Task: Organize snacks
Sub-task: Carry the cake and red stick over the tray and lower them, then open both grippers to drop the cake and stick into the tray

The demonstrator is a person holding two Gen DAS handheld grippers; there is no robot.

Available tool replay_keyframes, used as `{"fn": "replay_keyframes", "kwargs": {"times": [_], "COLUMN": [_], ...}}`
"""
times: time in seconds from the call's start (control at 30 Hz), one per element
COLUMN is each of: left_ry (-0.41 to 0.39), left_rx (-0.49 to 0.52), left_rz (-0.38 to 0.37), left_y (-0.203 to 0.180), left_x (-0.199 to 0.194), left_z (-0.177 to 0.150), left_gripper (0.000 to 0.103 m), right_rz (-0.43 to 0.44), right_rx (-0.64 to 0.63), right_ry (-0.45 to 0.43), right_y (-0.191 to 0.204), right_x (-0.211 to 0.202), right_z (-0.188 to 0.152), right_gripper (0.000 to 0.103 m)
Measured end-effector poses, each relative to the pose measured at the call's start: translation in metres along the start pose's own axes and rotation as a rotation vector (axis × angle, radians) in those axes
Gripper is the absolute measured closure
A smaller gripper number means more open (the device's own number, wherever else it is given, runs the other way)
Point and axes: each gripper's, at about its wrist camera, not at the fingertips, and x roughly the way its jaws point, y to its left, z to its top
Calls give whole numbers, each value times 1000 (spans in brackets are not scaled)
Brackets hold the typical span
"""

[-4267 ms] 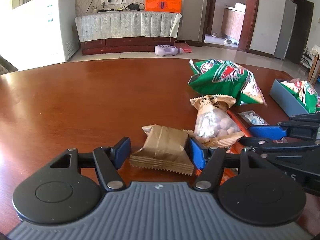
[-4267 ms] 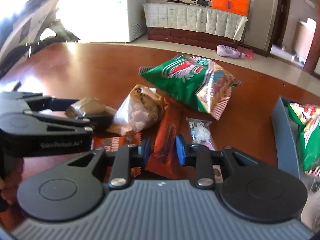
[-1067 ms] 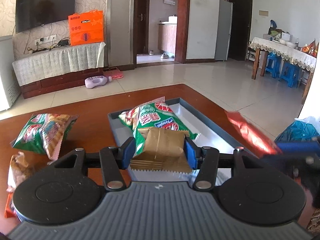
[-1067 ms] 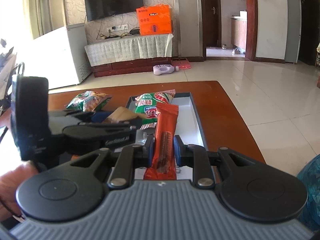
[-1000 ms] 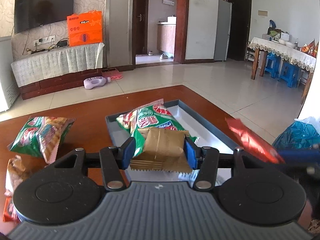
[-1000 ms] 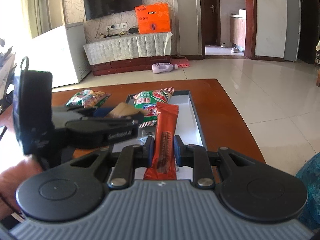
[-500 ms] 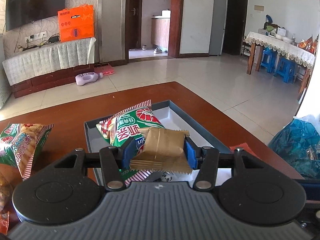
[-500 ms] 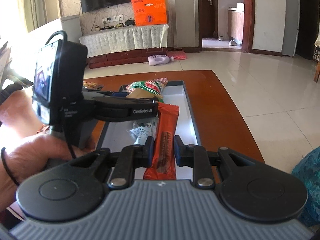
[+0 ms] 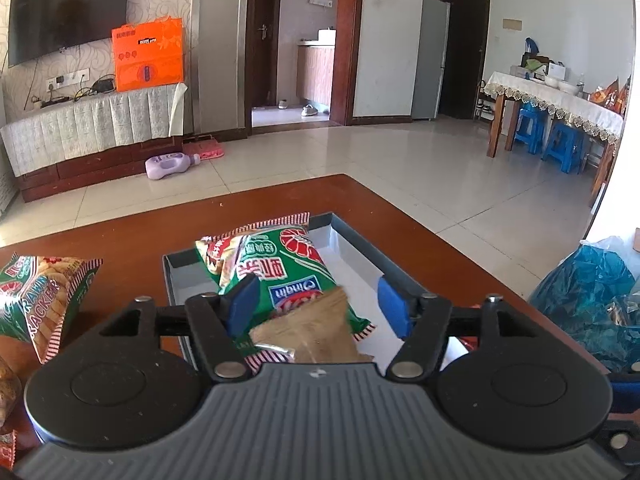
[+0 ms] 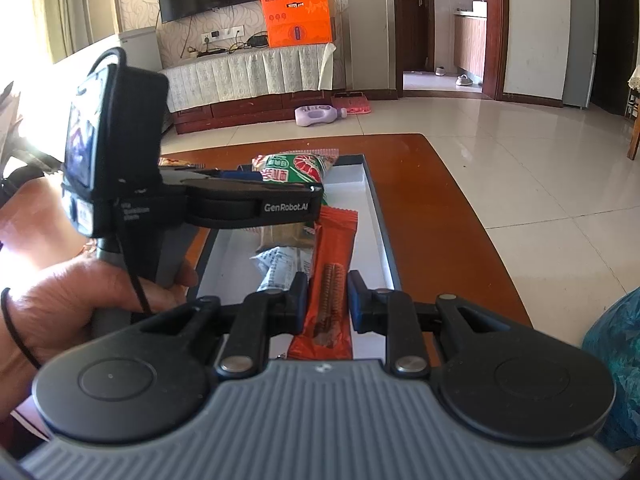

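Note:
In the left wrist view my left gripper [image 9: 318, 306] hangs over the grey tray [image 9: 360, 248], its jaws opening. The brown snack packet [image 9: 316, 332] has dropped free between the blue pads and lies tilted on the green cracker bag [image 9: 276, 276] in the tray. In the right wrist view my right gripper [image 10: 328, 304] is shut on an orange-red snack bar [image 10: 332, 276] above the near end of the tray [image 10: 376, 216]. The left gripper's body [image 10: 224, 204], held by a hand, crosses over the tray ahead of it.
A second green cracker bag [image 9: 40, 300] lies on the brown table [image 9: 132, 232] left of the tray. A small clear candy packet [image 10: 276, 268] rests in the tray. A blue plastic bag [image 9: 588, 300] sits beyond the table's right edge.
The left jaws have spread apart and the brown packet has slipped out of their hold onto the green bag. The right gripper keeps the orange-red bar and has not moved.

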Motion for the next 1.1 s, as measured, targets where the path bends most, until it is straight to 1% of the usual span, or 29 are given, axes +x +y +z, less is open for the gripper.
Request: {"fn": "replay_keyframes", "kwargs": {"times": [0.13, 0.3, 0.57, 0.7, 1.0, 1.1], "left_ry": [-9, -19, -32, -38, -29, -21], "left_rx": [4, 14, 23, 47, -4, 3], "left_rz": [-4, -7, -3, 29, 88, 103], "left_y": [0, 3, 11, 14, 41, 47], "left_x": [-7, -20, -57, -77, -116, -125], "left_z": [-1, -3, -11, -16, -28, -32], "left_gripper": [27, 26, 26, 25, 25, 25], "right_rz": [0, 3, -2, -19, -35, -37], "right_rx": [6, 0, 1, 3, 25, 47], "right_ry": [2, 0, -15, -20, -9, -9], "right_y": [0, 4, 11, 17, 26, 27], "right_x": [2, 2, 7, 13, 33, 37], "right_z": [0, 0, 0, 1, 8, 10], "right_gripper": [79, 79, 79, 79, 79, 79]}}
